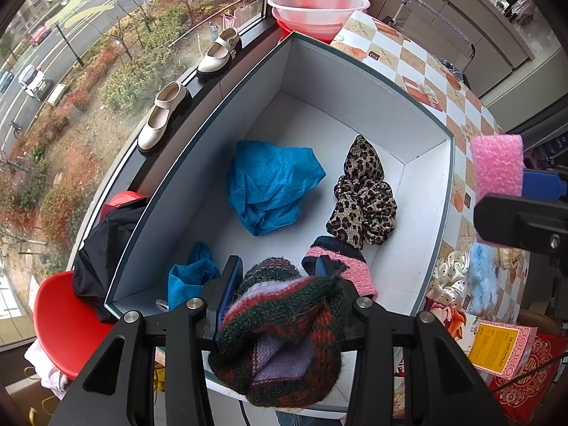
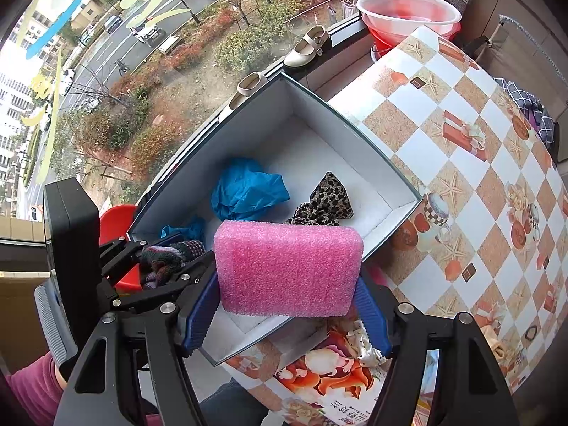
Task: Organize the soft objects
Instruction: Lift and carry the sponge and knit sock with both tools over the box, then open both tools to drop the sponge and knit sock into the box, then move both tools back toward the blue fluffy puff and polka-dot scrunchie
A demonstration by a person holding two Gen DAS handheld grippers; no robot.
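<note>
The striped knit hat [image 1: 284,326] is clamped in the left gripper [image 1: 280,280] over the near end of the white box [image 1: 355,81], and the pink foam block [image 2: 287,269] is clamped in the right gripper [image 2: 287,305] above its near rim. Inside lie a blue cloth [image 1: 269,188] and leopard scarf [image 1: 365,195]; the box rests on the checkered worktop [image 2: 461,163].

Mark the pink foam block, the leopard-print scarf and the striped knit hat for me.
pink foam block [image 2: 287,269], right wrist view, middle of its broad face.
leopard-print scarf [image 1: 365,195], left wrist view, centre of the bunched fabric.
striped knit hat [image 1: 284,323], left wrist view, red and green band between the gripper's fingers.
</note>
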